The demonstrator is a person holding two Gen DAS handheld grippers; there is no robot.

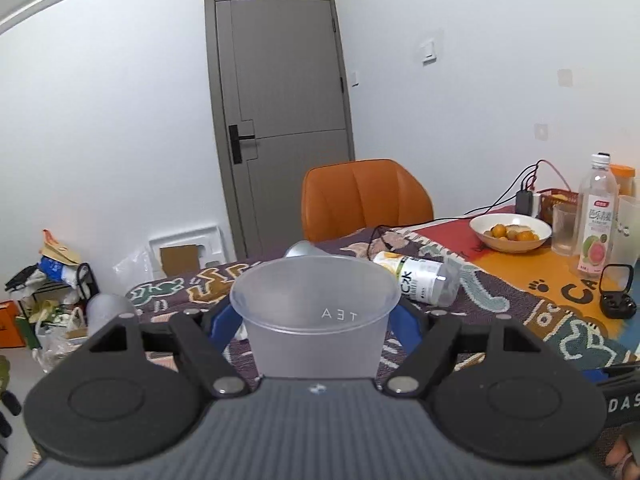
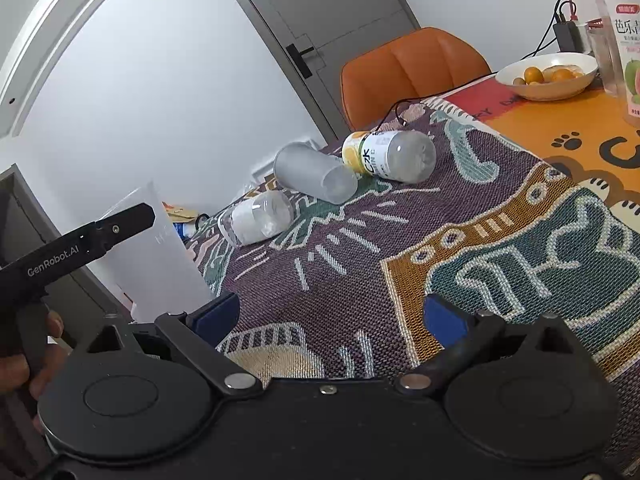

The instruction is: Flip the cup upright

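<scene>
Holding a frosted plastic cup (image 1: pixel 316 312) between its blue fingers (image 1: pixel 224 320), the left gripper (image 1: pixel 316 320) has the cup mouth-up and roughly upright, apparently lifted above the near edge of the patterned tablecloth (image 1: pixel 500 308). In the right wrist view the same cup shows at the near left, gripped beside the table edge. The flip itself looks mostly done; what seems left is to set the cup down on its base and let go.

The right gripper (image 2: pixel 332 320) hangs wide apart with nothing between its fingers, low over the near part of the cloth.

Farther in, toward the left, three other things lie on their sides: a small clear glass (image 2: pixel 258 218), a second frosted cup (image 2: pixel 316 174) and a labelled bottle (image 2: pixel 390 154), the last two very close together, perhaps touching. Whether these also need righting I cannot tell from the task line.

At the far right stand a bowl of oranges (image 1: pixel 510 234), a tall drink bottle (image 1: pixel 598 216) and an earbud case (image 1: pixel 618 292); an orange chair (image 1: pixel 366 198) sits behind the table.
</scene>
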